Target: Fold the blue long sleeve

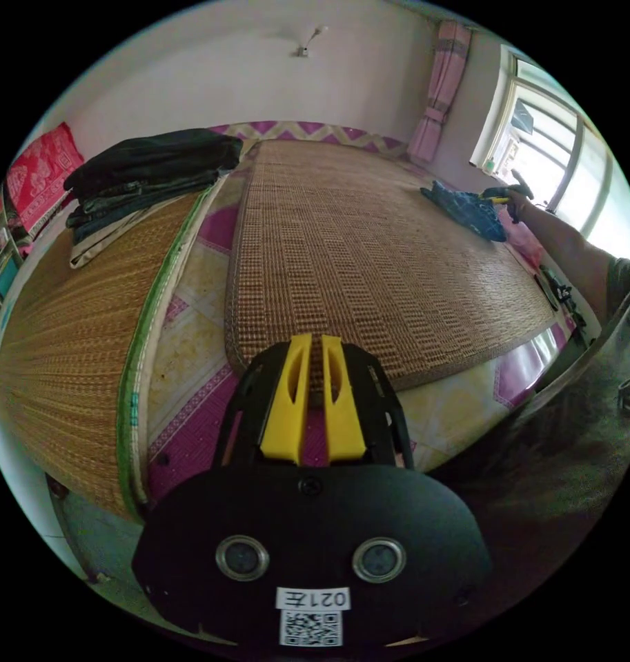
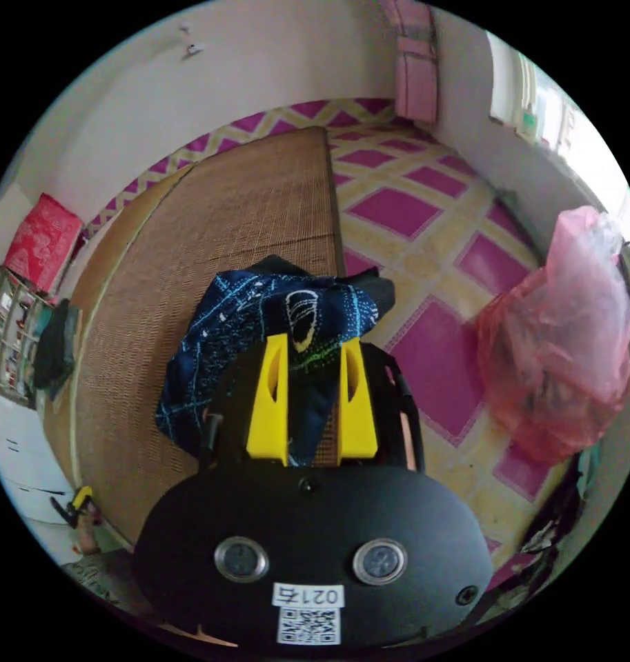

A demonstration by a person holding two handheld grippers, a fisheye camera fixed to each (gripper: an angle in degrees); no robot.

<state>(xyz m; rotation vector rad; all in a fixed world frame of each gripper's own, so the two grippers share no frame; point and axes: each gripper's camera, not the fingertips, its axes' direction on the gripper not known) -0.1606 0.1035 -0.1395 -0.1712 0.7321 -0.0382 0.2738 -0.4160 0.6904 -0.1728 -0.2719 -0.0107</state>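
My left gripper (image 1: 313, 339) is hovering over the near edge of the woven mat (image 1: 370, 255), its yellow jaws nearly together with a thin slit between them and nothing in that slit. I am reading it as clenched and empty.

In the right gripper view, my right gripper (image 2: 313, 345) is sitting at the blue long sleeve (image 2: 259, 331), jaws parted, with dark blue cloth bunched between and beyond them. The jaw tips are lying against the fabric, but I cannot tell whether both jaws are pressing on it; the cloth between them is hiding the contact.

The blue long sleeve is lying crumpled on the far corner of the woven mat, near the mat's edge, where the pink and yellow patterned floor covering (image 2: 411, 207) begins. Its sleeves and hem are folded under the heap and cannot be made out. In the left gripper view the same garment (image 1: 470, 207) is appearing small and far off, with my right hand (image 1: 518, 200) reaching to it; the gripper in that hand is too small to read.

A stack of dark folded clothes (image 1: 149, 172) is resting on a second straw mat (image 1: 73, 331), well apart from the shirt. A pink plastic bag (image 2: 570, 331) is sitting on the floor covering beside the wall, contents blurred. The window (image 1: 549, 158) is overexposed.
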